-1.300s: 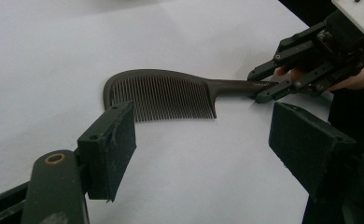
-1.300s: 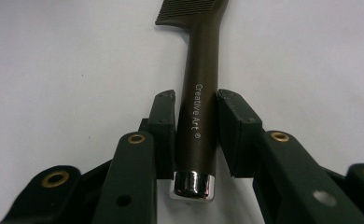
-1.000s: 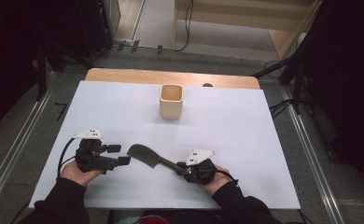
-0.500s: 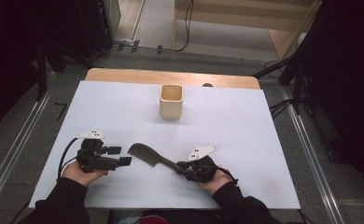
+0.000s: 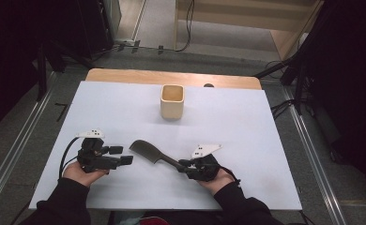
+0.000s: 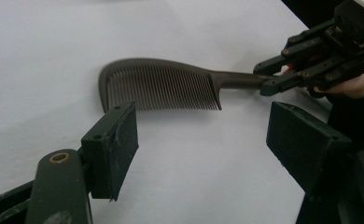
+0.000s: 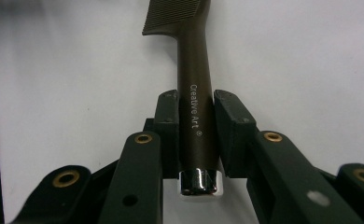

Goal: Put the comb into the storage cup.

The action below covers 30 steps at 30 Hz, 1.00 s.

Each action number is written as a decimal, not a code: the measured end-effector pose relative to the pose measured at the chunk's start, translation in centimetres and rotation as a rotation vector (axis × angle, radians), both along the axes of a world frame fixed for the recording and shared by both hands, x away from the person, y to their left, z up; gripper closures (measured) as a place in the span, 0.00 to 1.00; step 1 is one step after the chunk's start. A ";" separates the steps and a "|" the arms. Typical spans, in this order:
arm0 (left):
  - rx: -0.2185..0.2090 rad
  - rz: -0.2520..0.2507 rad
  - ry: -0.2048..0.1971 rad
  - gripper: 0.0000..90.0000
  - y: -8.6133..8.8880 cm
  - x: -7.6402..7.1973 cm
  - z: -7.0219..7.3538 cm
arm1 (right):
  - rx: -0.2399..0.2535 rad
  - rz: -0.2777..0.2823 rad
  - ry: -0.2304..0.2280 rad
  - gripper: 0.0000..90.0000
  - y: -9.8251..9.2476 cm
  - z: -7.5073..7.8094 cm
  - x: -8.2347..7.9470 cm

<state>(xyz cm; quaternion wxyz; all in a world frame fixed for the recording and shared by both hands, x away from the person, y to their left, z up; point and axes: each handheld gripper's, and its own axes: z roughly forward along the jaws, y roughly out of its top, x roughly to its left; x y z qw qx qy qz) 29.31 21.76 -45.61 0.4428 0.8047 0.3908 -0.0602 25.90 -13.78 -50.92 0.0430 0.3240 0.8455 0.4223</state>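
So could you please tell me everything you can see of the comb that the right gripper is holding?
The comb is dark brown and looks like plastic, with a curved back, one row of fine close teeth and a straight handle printed "Creative Art" that ends in a shiny silver cap. The right gripper is shut on the handle near that cap. The toothed end points toward the open left gripper, which is not touching it. It sits low over the white table, near the front edge; whether it rests on it is unclear.

wooden cup [image 5: 172, 101] on white table [image 5: 247, 136]
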 end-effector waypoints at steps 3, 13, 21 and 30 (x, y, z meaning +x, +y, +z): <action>-0.008 -0.005 0.004 0.28 -0.2 0.0 0.1 | 0.011 -0.015 -0.009 0.78 -0.1 0.5 0.0; -0.019 -0.013 0.001 0.28 -0.9 0.3 0.5 | 0.043 -0.097 -0.032 0.78 0.1 2.1 0.0; -0.018 -0.004 0.022 0.29 -1.8 0.6 1.1 | 0.060 -0.156 -0.045 0.78 0.7 2.9 0.4; -0.011 0.005 0.004 0.29 -2.3 1.3 1.9 | 0.094 -0.210 -0.064 0.78 2.7 3.8 1.2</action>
